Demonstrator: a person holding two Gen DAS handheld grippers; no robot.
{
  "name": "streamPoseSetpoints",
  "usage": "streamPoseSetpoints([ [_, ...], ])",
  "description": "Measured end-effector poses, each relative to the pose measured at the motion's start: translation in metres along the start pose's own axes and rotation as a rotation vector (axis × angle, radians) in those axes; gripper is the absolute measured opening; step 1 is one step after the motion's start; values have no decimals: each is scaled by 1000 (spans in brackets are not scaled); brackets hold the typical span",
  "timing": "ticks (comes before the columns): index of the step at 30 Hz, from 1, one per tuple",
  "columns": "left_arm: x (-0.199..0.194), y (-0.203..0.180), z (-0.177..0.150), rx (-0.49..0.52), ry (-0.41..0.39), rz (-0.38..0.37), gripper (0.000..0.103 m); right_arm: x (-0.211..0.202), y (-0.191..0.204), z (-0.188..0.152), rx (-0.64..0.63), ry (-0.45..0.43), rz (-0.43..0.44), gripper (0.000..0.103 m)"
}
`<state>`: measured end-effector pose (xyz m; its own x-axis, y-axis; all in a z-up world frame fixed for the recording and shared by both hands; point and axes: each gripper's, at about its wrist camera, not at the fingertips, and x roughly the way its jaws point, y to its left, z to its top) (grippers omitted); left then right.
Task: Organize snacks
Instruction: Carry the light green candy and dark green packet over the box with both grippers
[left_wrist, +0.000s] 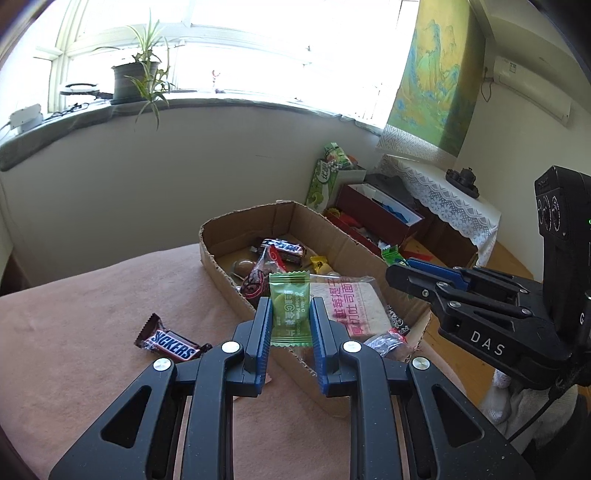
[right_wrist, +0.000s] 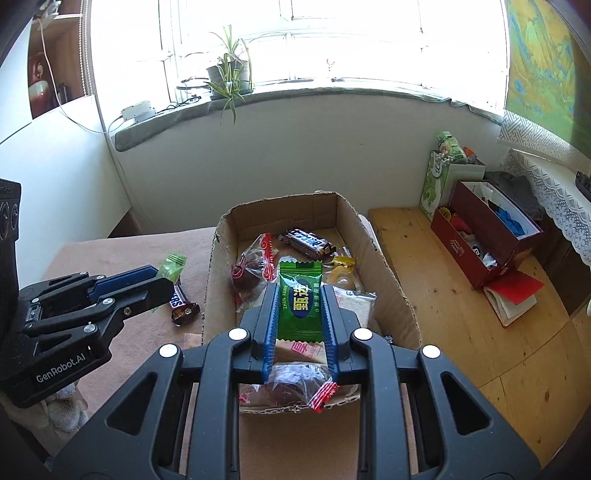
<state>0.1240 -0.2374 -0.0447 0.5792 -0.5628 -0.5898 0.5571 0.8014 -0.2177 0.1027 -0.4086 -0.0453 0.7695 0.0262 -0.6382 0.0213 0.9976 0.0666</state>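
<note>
Candy in each gripper, long axis along the fingers. My left gripper (left_wrist: 290, 314) pinches a light green packet (left_wrist: 289, 310) at the cardboard box's (right_wrist: 388, 280) near-left wall; my right gripper (right_wrist: 300, 310) clamps a dark green packet (right_wrist: 300, 301) above the box. One chocolate bar (left_wrist: 170, 340) lies on the tablecloth (left_wrist: 92, 314), another (right_wrist: 308, 240) inside.
</note>
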Motion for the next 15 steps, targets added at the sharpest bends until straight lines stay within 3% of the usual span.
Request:
streamPoseSetpoints([
  [15, 26, -20, 15, 37, 13, -11, 19, 39, -22, 30, 3, 14, 6, 23],
])
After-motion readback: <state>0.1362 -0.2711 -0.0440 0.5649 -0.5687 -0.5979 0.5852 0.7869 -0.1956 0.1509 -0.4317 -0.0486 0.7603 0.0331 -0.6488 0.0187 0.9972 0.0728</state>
